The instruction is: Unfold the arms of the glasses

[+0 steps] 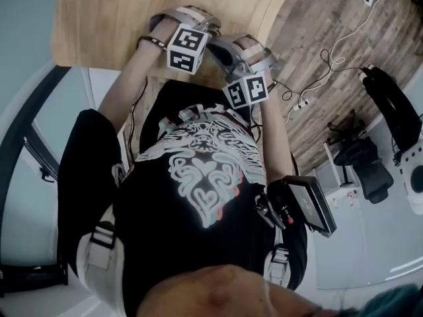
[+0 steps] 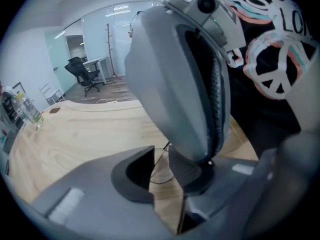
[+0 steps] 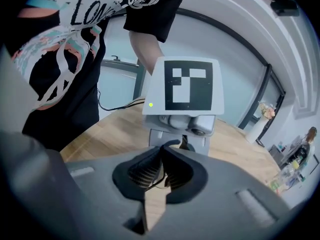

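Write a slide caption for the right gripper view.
Right gripper pinches thin glasses, facing the left gripper above a table.

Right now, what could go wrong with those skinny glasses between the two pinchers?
1. The glasses look like thin wire, and the right gripper is clamped on them. A hard pull might bend the frame.
2. The left gripper shows a gap between its jaws around the wire, so the glasses might slip out and fall onto the table.
3. The two grippers sit very close together, so they might bump.
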The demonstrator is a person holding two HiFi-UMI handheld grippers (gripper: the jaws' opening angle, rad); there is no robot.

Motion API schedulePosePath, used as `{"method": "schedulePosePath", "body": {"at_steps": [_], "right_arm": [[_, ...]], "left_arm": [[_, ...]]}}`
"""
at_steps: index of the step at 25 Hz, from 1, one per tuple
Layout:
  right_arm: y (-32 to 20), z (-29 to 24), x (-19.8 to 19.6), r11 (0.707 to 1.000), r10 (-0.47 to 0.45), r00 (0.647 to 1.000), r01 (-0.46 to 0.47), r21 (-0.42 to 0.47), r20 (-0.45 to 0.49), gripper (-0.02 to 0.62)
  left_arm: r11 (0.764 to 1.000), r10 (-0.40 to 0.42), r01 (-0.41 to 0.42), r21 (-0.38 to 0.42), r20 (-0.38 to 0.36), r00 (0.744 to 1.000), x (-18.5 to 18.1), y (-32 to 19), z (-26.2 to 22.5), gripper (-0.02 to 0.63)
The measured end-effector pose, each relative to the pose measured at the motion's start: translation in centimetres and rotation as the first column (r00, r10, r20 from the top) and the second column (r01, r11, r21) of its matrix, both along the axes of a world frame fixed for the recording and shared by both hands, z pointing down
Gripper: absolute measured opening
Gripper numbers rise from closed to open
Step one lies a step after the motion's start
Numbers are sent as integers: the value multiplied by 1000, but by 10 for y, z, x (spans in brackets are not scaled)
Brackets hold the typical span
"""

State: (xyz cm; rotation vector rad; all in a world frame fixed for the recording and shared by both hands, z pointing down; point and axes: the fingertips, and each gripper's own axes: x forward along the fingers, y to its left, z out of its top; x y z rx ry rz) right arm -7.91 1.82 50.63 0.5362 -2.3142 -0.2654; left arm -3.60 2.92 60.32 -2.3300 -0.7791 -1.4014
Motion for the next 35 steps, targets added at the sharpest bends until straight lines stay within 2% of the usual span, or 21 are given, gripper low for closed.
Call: {"method": "schedulePosePath", "body": {"at_steps": [4,8,11,16,20,22,29,32,35], "right_arm": [[4,-2,1,1000,-9,1000,9,15,2,25],[3,-3,4,1000,1,1000,-1,28,-2,25],[4,-8,11,998,41,999,-42,39,13,25],[5,-16,29,981,187,979,-190,33,84,25],[0,-15,52,927,373,910,-376,-20,182,23],[0,-16,57,911,410,890,-412,-33,199,23],[13,-20,39,958,282,946,-288,11,162,23],[15,-22,42,957,282,944,-289,19,169,23],[18,-24,50,942,328,924,-335,-1,198,23]], "left_arm": [[998,63,-62,-6,33,997,3,3,0,63],[996,38,-32,-81,65,997,3,2,1,30],[996,17,-10,-89,76,997,1,-2,4,17],[997,-4,10,-81,72,997,1,-3,6,12],[995,-52,57,-87,60,997,3,-6,4,-12],[991,-79,84,-100,52,996,5,-8,0,-12],[992,-97,103,-77,71,993,-3,-8,6,-12],[985,-140,146,-97,67,988,-3,-10,4,-11],[968,-205,212,-133,63,977,-4,-12,3,-12]]}}
